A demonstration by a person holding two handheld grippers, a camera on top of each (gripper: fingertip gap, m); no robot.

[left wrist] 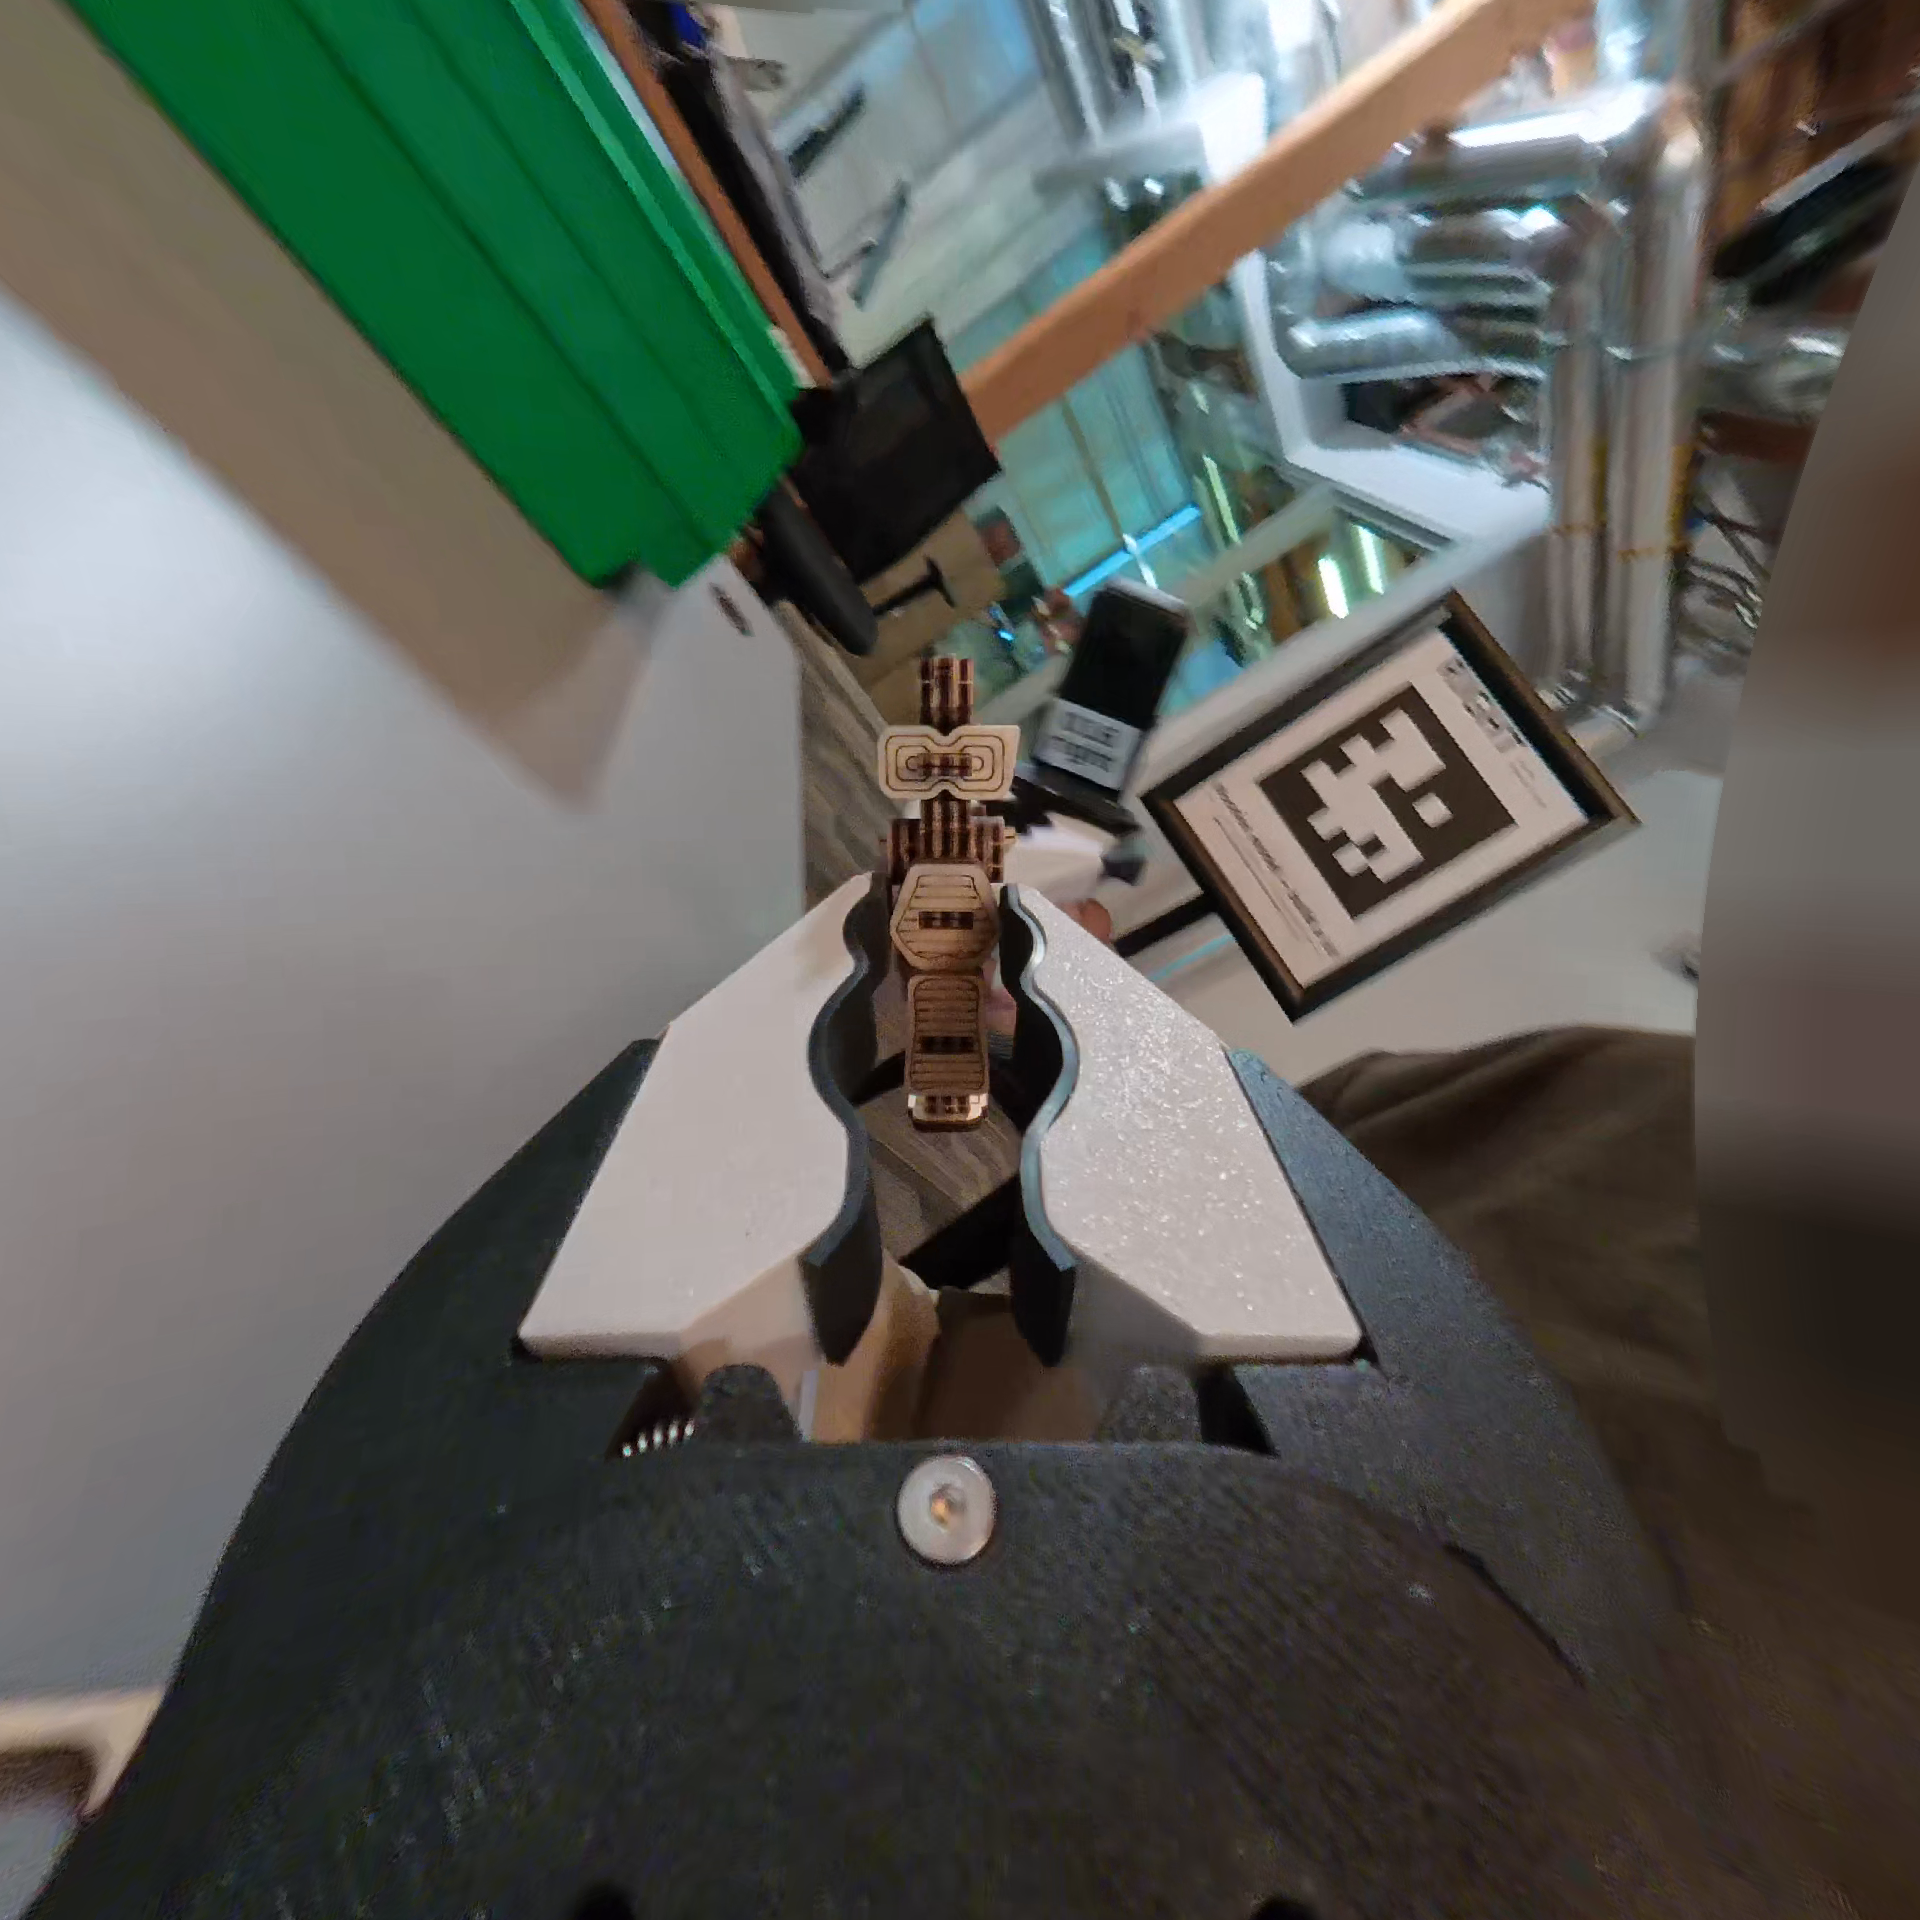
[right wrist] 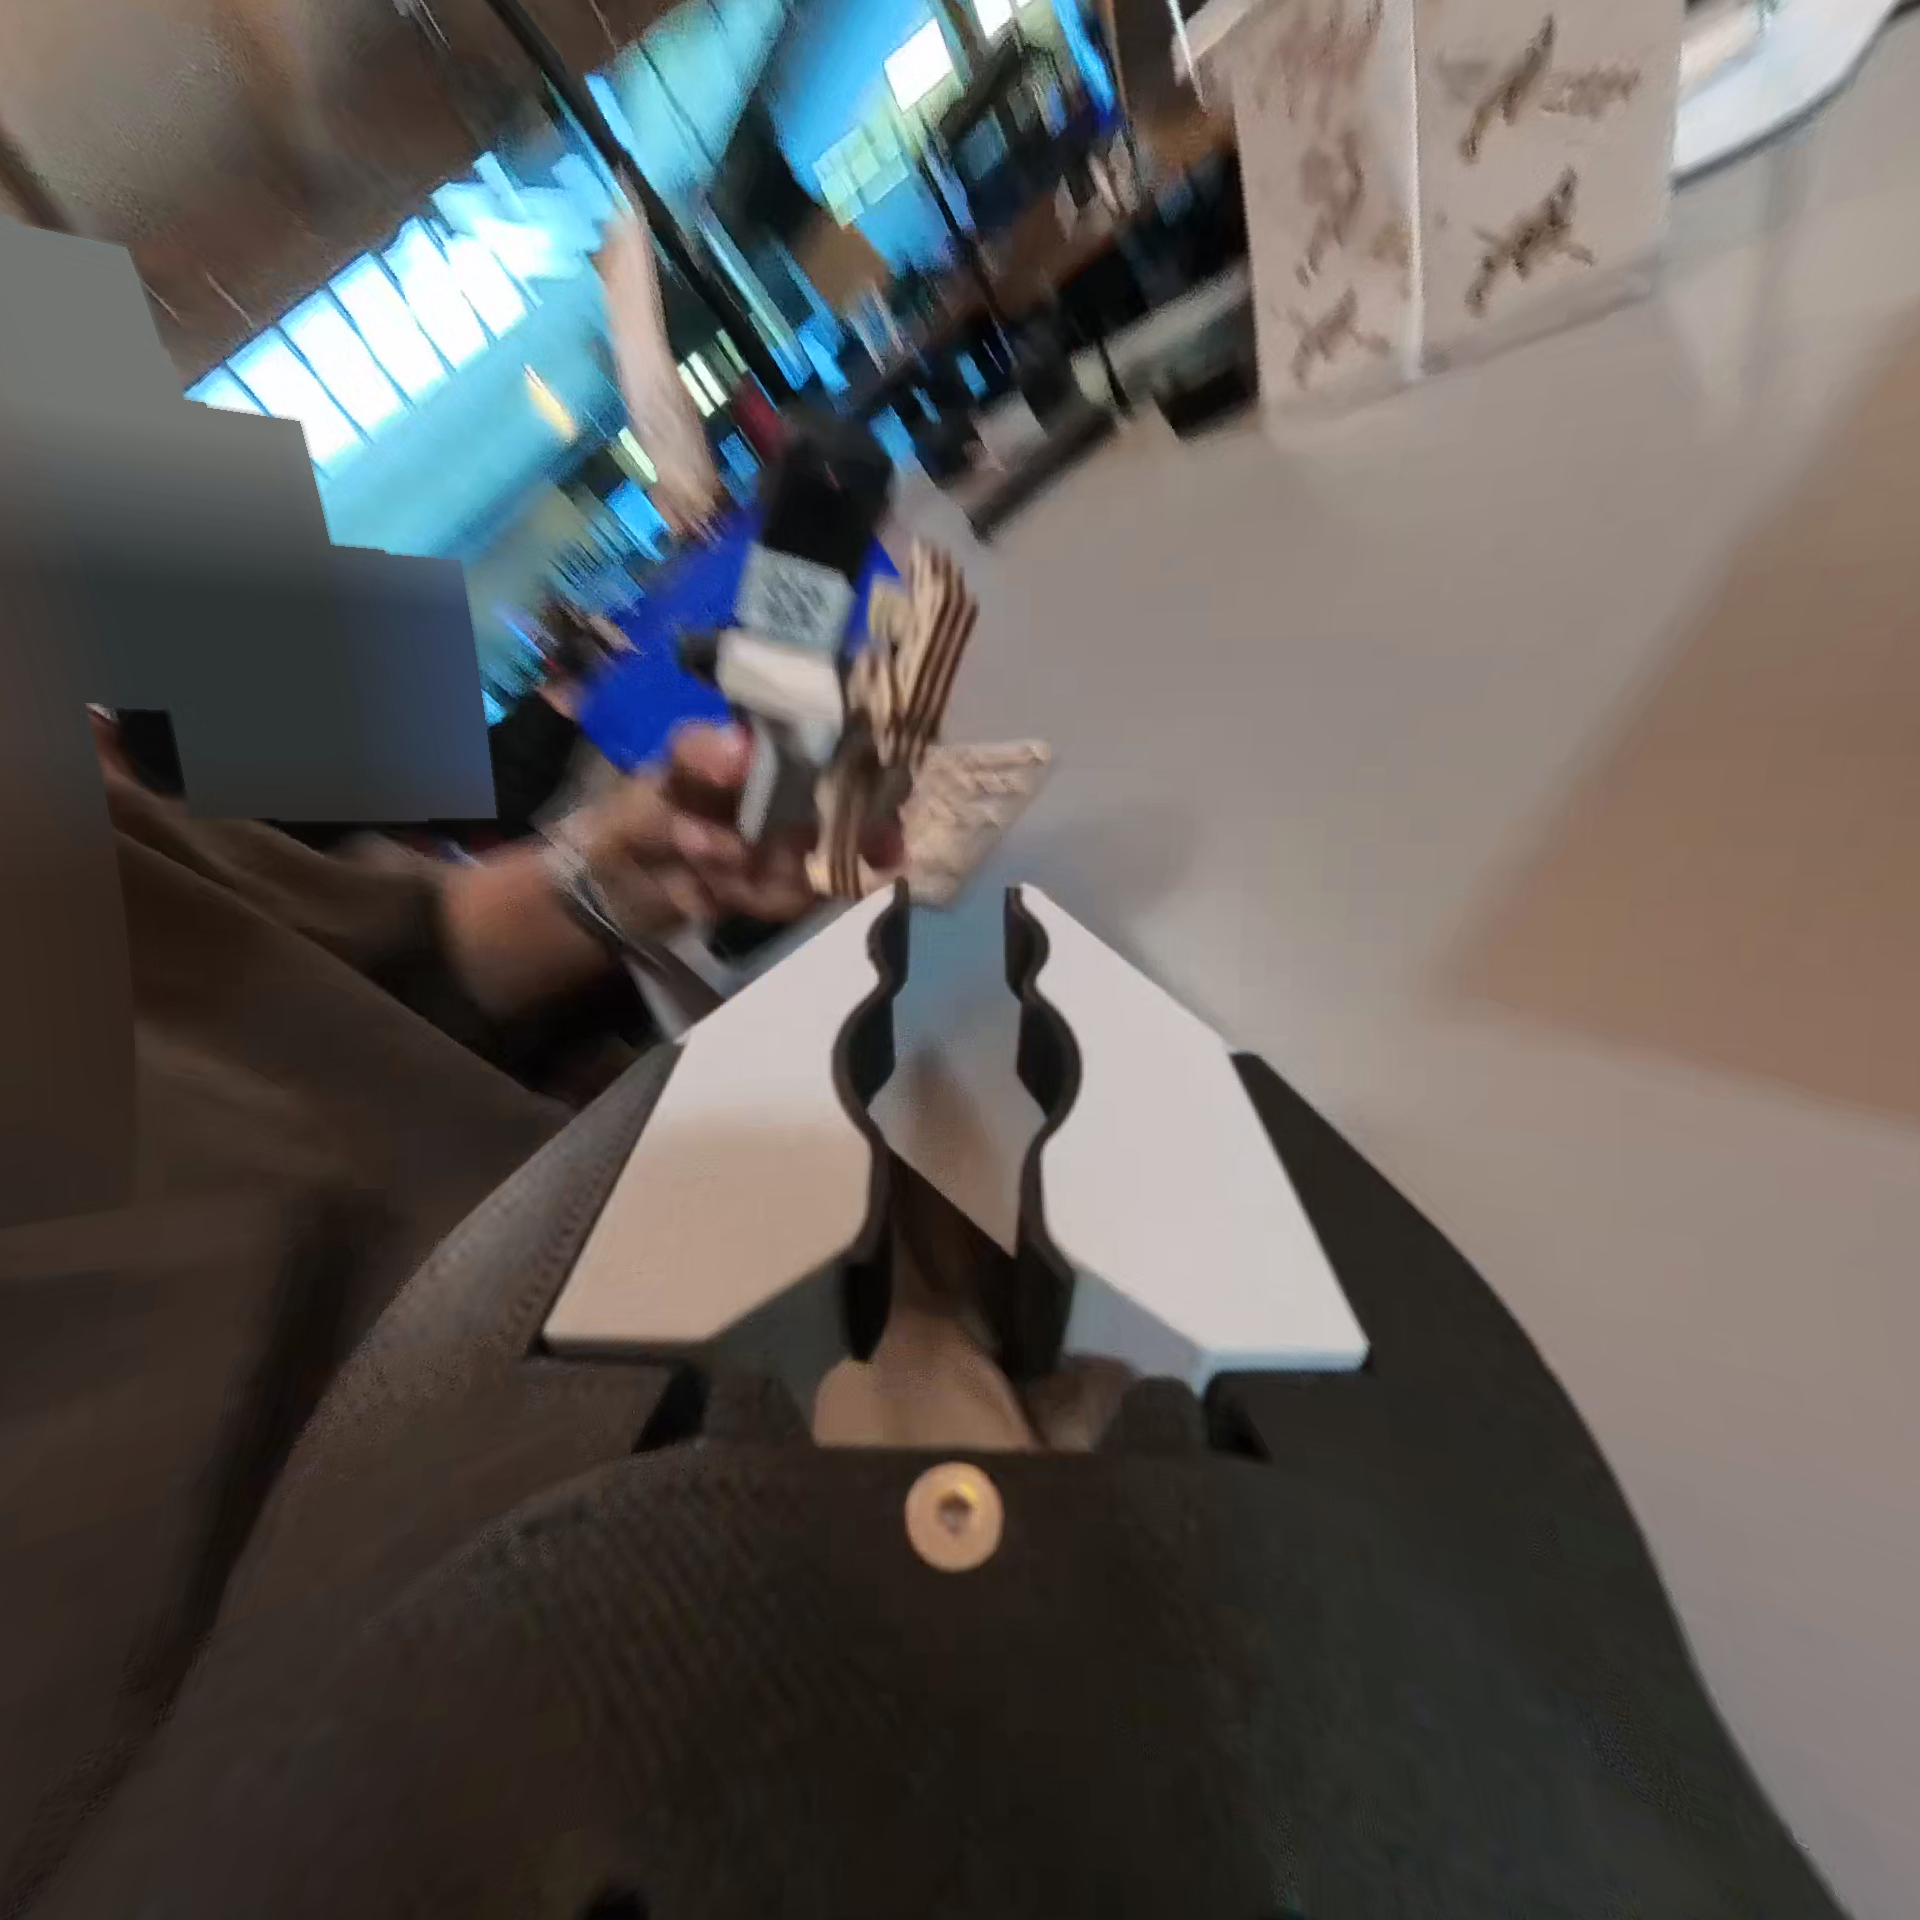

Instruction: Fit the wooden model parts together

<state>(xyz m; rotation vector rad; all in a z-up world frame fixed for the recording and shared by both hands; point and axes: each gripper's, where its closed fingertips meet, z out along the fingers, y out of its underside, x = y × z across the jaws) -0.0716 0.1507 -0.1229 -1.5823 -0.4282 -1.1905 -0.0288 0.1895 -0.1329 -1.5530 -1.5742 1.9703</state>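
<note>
**Model held, right gripper free**

Left gripper (left wrist: 940, 904) is clamped on the wooden model (left wrist: 943, 935), raised off the table. Right gripper (right wrist: 956, 899), jaws apart and empty, is just beside it. Judged step: mid-assembly; the next move calls for fetching another part.

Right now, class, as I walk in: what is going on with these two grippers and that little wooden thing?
A person is assembling a wooden model with two handheld grippers. The left gripper is shut on the wooden model, a slotted stack of laser-cut pieces held up off the table. The right gripper is open and holds nothing; its blurred view shows the model just ahead, with the person's hand beside it.
</note>
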